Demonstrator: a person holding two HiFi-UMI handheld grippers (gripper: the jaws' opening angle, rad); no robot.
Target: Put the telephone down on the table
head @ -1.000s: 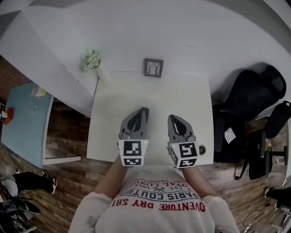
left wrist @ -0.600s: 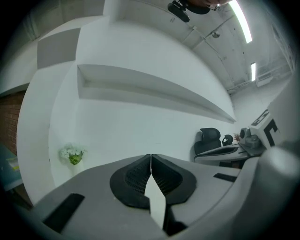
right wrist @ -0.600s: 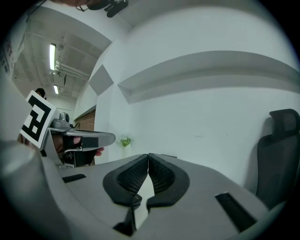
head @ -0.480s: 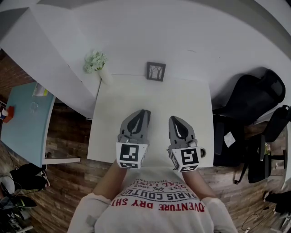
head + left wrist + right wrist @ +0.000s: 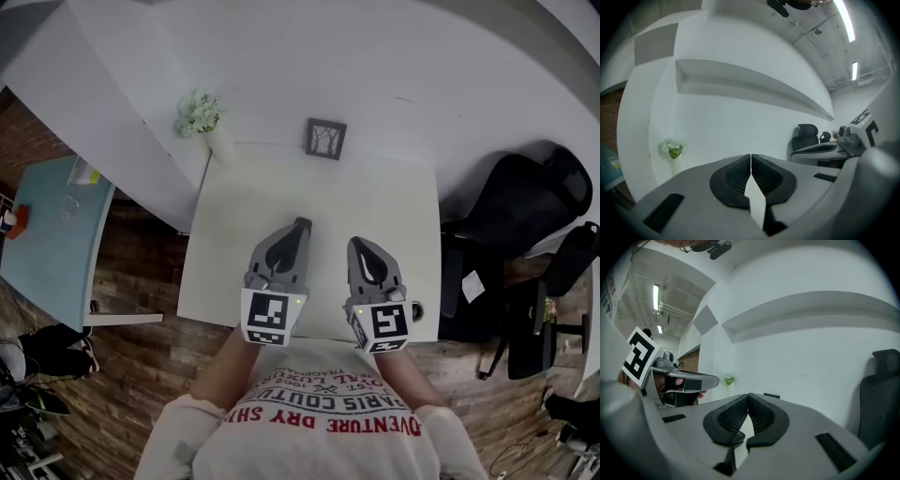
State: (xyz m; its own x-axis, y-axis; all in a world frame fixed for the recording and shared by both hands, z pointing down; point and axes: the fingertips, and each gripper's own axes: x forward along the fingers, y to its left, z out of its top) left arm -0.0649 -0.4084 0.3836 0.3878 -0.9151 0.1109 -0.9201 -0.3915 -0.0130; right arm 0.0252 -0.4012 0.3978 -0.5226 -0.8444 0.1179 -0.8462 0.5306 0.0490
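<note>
No telephone shows in any view. The white table (image 5: 319, 192) lies below me, bare in its middle. My left gripper (image 5: 300, 225) hovers over the table's near half with its jaws shut and nothing between them; in its own view the pads (image 5: 751, 157) meet along one line. Just to its right, my right gripper (image 5: 361, 246) is likewise shut and empty, its pads (image 5: 748, 397) touching. Both point away from me towards the wall. The right gripper view catches the left gripper (image 5: 686, 379) from the side.
A small framed picture (image 5: 325, 139) stands at the table's far edge, against the wall. A vase of white flowers (image 5: 200, 112) sits at the far left corner. A small dark round thing (image 5: 416, 307) sits at the near right edge. Black office chairs (image 5: 525, 206) stand on the right, and a light blue table (image 5: 52, 234) on the left.
Both grippers keep their places over the table and stay shut. Only the head view has drifted a little.
</note>
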